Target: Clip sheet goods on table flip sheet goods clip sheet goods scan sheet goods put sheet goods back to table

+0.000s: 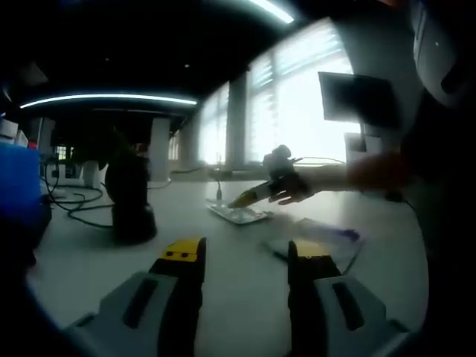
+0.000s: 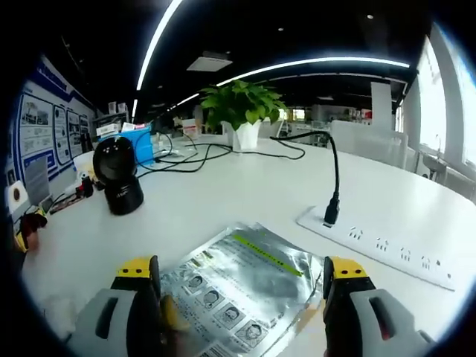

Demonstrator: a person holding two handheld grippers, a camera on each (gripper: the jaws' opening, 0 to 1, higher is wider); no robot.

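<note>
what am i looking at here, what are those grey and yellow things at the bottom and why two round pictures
These are two hand-held grippers, each carrying a fisheye camera that looks out along its own fingers. A person holds one in each hand.

In the left gripper view, the left gripper hovers open over a white table, holding nothing. Further off, the right gripper reaches in over the table.

In the right gripper view, the right gripper is open, its fingers either side of a flat silver foil packet lying on the table. Nothing is gripped yet.

Also there: a black dome-shaped scanner, a white power strip with a black cable plugged in, and a potted plant.
</note>
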